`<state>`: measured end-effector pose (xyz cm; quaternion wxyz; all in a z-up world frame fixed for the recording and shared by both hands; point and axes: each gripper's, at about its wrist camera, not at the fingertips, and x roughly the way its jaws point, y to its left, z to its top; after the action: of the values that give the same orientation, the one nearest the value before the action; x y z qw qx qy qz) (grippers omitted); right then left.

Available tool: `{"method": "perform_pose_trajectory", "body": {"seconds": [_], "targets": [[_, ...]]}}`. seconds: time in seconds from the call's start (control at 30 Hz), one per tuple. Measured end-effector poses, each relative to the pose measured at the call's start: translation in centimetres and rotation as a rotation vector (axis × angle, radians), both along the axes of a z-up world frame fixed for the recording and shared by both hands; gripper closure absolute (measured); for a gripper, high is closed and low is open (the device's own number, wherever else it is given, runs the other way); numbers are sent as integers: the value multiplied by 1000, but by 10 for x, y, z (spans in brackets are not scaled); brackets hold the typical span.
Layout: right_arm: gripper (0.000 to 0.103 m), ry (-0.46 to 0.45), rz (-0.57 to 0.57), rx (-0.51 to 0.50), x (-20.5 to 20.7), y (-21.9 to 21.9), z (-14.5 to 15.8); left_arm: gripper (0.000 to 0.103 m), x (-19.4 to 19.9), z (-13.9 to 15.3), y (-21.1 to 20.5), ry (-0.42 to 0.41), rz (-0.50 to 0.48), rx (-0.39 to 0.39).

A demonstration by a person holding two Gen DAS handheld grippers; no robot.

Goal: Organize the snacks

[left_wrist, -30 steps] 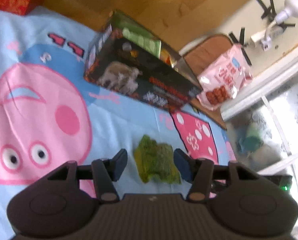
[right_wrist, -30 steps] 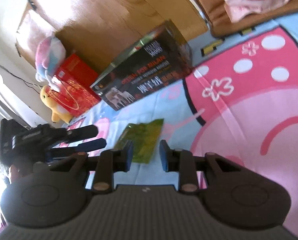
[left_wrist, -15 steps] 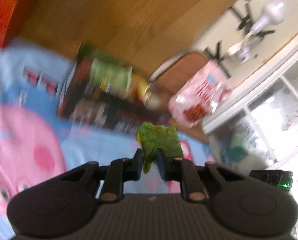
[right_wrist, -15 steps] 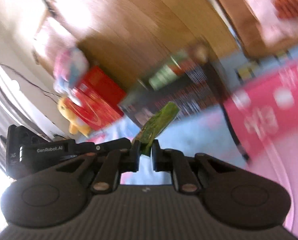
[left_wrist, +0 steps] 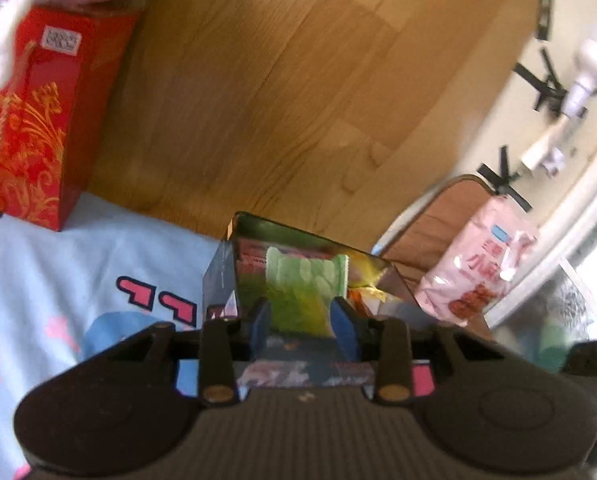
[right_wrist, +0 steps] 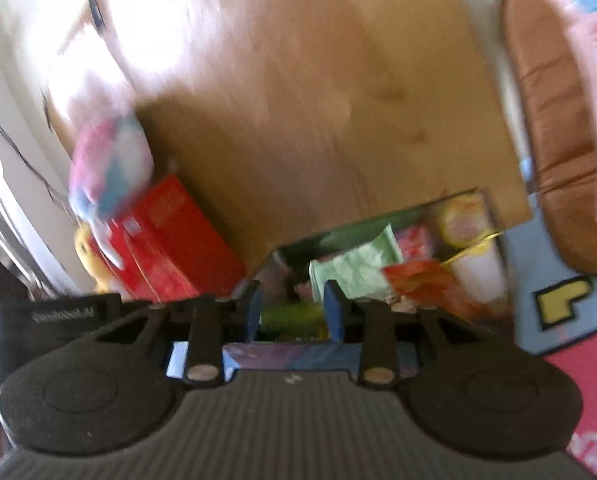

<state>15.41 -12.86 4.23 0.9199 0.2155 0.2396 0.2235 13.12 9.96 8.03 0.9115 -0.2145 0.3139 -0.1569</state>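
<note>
Green packet hovering over the box, both grippers parted

Nearest, left gripper (left_wrist: 301, 322) spread wide either side of the green snack packet (left_wrist: 298, 304), maybe brushing its edges, not pinching; right gripper (right_wrist: 293, 311) likewise slack, same packet low between its fingers. Beyond at 12 o'clock, open box (left_wrist: 234, 264) stuffed with snacks. Could perch on that pile and slide out onto the blue mat (left_wrist: 78, 264). Pink bag (left_wrist: 474, 264) off at 2 o'clock.
</note>
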Motion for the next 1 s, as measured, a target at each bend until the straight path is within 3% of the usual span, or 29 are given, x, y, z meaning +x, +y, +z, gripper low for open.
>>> {"method": "perform_pose_trajectory", "body": {"seconds": [0.1,0.2,0.33,0.43,0.5,0.7,0.83,0.93,1.0], "targets": [[60,-33,-58,41,-40,-15,-4,70,-29,-5,-9,-17,-10,28],[59,-20,-133,-17,-83,-21,-17,70,-60,-13,-24,-10,-28,59],[59,78,-167,-87,-117,-17,-40,70,-96,-31,-39,26,-33,131],[59,163,-174,-110,-138,-17,-58,67,-120,-39,-48,20,-8,244],[59,165,-197,-89,-154,-18,-63,65,-133,-41,-51,17,4,290],[56,149,-208,-94,-178,-11,-50,51,-162,-41,-53,11,62,359],[45,118,-199,-100,-196,-4,-47,41,-174,-40,-52,0,90,394],[43,115,-191,-92,-205,1,-48,35,-182,-41,-52,-4,100,412],[43,120,-185,-91,-209,4,-48,24,-186,-42,-53,-8,100,415]]}}
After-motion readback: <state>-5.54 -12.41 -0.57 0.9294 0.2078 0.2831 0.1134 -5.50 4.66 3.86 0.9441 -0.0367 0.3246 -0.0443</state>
